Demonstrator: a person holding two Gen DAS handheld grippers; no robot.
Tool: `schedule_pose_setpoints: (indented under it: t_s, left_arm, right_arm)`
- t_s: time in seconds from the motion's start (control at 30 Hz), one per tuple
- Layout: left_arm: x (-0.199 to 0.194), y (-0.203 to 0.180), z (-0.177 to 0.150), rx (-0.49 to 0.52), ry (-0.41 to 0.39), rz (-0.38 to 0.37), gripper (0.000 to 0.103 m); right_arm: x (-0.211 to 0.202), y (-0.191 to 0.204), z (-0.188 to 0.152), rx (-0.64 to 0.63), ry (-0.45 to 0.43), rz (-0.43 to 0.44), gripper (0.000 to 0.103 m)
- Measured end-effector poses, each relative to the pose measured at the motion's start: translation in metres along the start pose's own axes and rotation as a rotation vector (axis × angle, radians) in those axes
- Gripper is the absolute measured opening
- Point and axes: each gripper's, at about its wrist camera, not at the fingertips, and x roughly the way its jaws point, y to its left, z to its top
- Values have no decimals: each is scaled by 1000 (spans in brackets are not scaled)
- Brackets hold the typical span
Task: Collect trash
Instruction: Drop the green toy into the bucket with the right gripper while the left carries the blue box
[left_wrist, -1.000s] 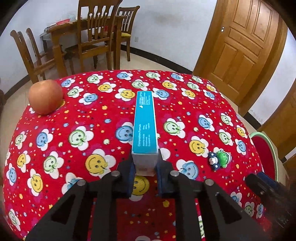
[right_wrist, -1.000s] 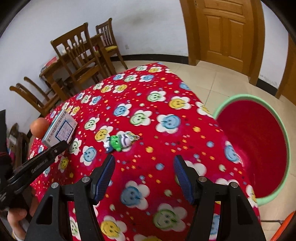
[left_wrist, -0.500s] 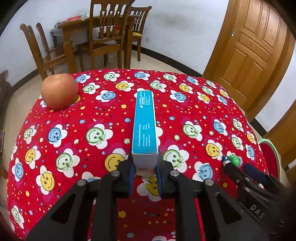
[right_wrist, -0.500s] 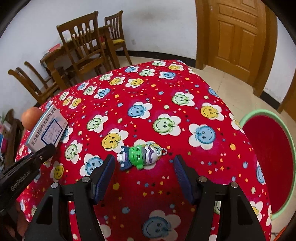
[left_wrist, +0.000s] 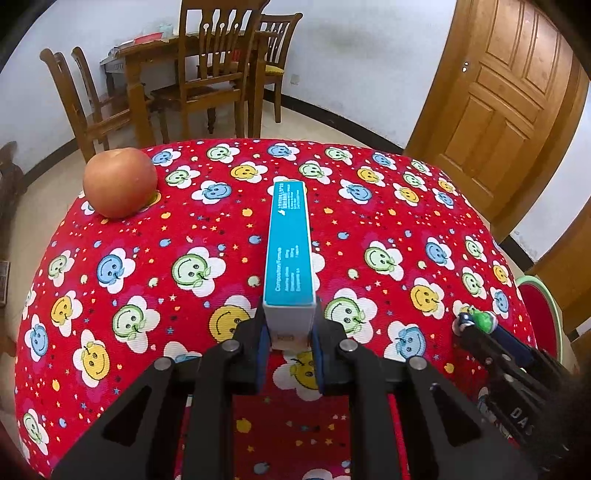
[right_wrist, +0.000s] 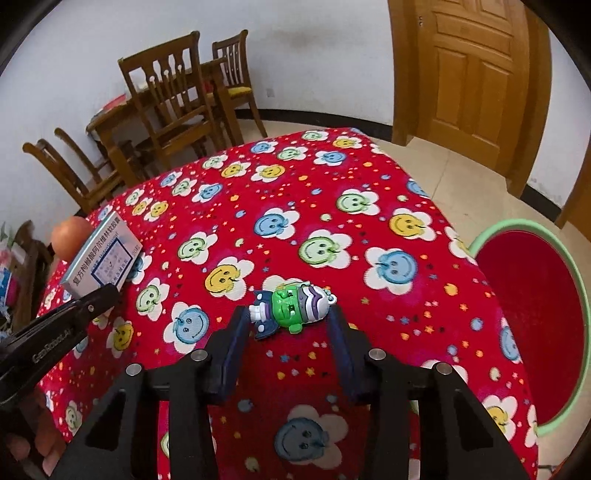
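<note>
A: Left wrist view — the left gripper (left_wrist: 289, 334) is closed on the near end of the carton (left_wrist: 289, 254), a slim teal-and-white box sticking straight out over the red tablecloth (left_wrist: 369, 221). Light, I'd judge, thin card, easy to crush; the short end is a fair hold, pads flat on the two broad faces. An apple (left_wrist: 119, 181) sits at the far left edge. The tool is held level, low over the near edge.

B: And the other tool there?

A: Only its black fingers, at the lower right, beside the toy figure (left_wrist: 476, 319).

B: Right wrist view?

A: The right gripper (right_wrist: 287, 345) stands wide open, one finger on each side of the toy figure (right_wrist: 291, 308) — holding nothing, contact unclear. Small hard plastic, probably light and slick; take it across the green middle. The tool is pitched slightly down at the cloth. The red bin (right_wrist: 570, 280), green-rimmed, stands just off the table's right edge.
</note>
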Motion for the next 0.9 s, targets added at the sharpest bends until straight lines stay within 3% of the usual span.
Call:
schedule_pose_setpoints:
  t_s: [0.43, 0.9]
  left_arm:
    - [-17, -20, -3, 32, -22, -36, 18]
    - [-48, -66, -8, 120, -38, -99, 18]
  right_arm:
    - [-54, -46, -14, 107, -74, -1, 44]
    - [-98, -112, -27, 239, -152, -54, 44]
